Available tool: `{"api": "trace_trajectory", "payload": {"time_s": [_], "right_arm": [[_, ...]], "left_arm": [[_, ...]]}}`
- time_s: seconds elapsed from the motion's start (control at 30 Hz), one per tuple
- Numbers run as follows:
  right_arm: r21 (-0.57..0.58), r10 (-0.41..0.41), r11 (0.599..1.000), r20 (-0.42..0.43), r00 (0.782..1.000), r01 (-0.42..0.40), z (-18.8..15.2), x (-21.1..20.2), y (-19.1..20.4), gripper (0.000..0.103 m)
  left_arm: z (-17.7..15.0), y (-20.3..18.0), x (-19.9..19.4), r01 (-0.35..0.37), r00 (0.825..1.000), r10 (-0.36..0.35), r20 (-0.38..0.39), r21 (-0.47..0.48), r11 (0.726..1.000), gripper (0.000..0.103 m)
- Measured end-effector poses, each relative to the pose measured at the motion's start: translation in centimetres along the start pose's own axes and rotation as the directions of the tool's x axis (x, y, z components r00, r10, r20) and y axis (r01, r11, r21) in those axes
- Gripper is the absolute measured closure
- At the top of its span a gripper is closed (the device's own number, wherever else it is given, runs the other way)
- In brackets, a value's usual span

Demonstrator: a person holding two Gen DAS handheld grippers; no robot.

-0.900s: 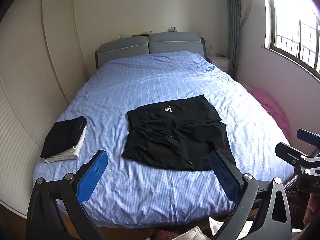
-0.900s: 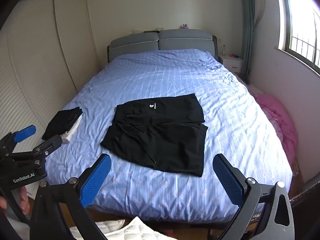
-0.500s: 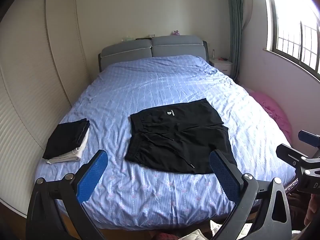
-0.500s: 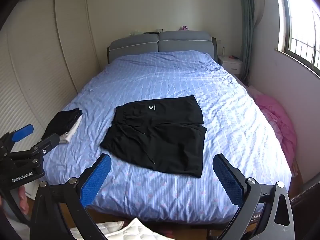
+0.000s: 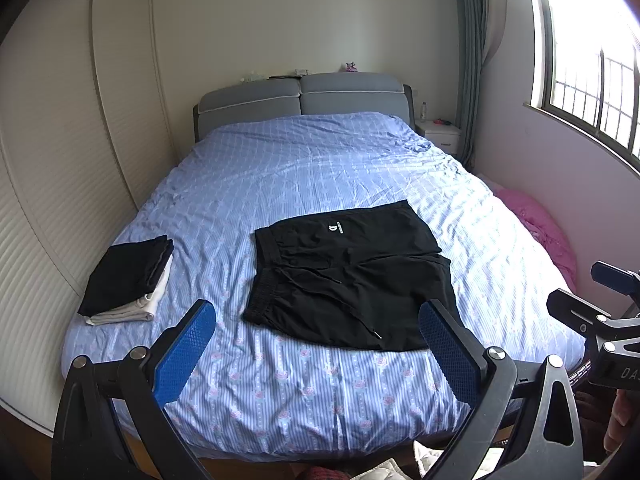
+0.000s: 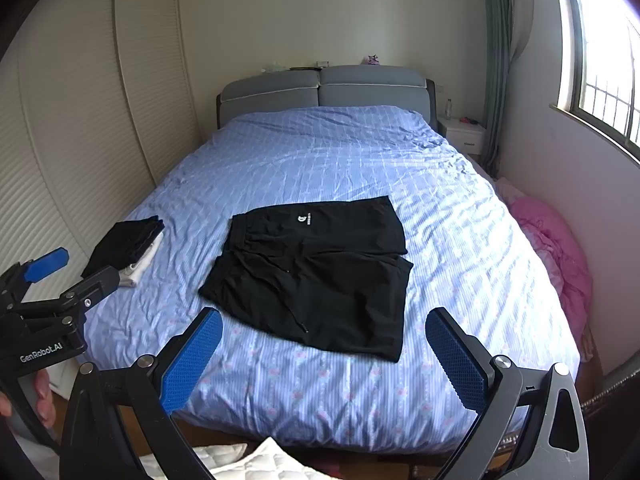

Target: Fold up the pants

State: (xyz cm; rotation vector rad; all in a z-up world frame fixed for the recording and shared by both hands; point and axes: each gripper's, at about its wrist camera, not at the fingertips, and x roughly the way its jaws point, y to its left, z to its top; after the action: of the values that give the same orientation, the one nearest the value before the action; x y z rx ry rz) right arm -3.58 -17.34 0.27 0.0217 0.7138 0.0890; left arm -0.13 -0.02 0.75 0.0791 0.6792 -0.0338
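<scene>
Blue-padded claws (image 5: pixel 316 354) (image 6: pixel 324 356) wide apart, empty

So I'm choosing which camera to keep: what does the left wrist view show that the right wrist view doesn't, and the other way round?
Only the left wrist view shows the right claw at its right edge. Only the right wrist view shows the left claw at its left edge, with fingers gripping the handle. Both show the black shorts spread flat on the blue bed, the folded stack, and the pink bedding.
</scene>
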Motion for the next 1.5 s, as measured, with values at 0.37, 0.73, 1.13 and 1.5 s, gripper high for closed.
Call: {"api": "trace_trajectory", "payload": {"time_s": [0.37, 0.73, 1.13, 1.5], "right_arm": [[-0.001, -0.001, 1.0, 0.0, 1.0, 0.001, 0.3, 0.3, 0.2, 0.0], [0.001, 0.0, 1.0, -0.003, 1.0, 0.0, 0.5, 0.6, -0.2, 0.0], [0.005, -0.005, 1.0, -0.006, 1.0, 0.005, 0.9, 1.4, -0.7, 0.0], [0.008, -0.005, 1.0, -0.009, 1.0, 0.005, 0.9, 1.7, -1.1, 0.0]], "left_arm": [[0.3, -0.1, 0.7, 0.006, 1.0, -0.007, -0.01, -0.015, 1.0, 0.0], [0.6, -0.2, 1.2, 0.007, 1.0, -0.007, -0.007, -0.016, 1.0, 0.0], [0.8, 0.4, 1.3, 0.0, 1.0, 0.0, 0.023, -0.035, 0.999, 0.0], [1.4, 0.4, 1.4, -0.002, 0.999, 0.004, 0.037, -0.042, 0.999, 0.0]]}}
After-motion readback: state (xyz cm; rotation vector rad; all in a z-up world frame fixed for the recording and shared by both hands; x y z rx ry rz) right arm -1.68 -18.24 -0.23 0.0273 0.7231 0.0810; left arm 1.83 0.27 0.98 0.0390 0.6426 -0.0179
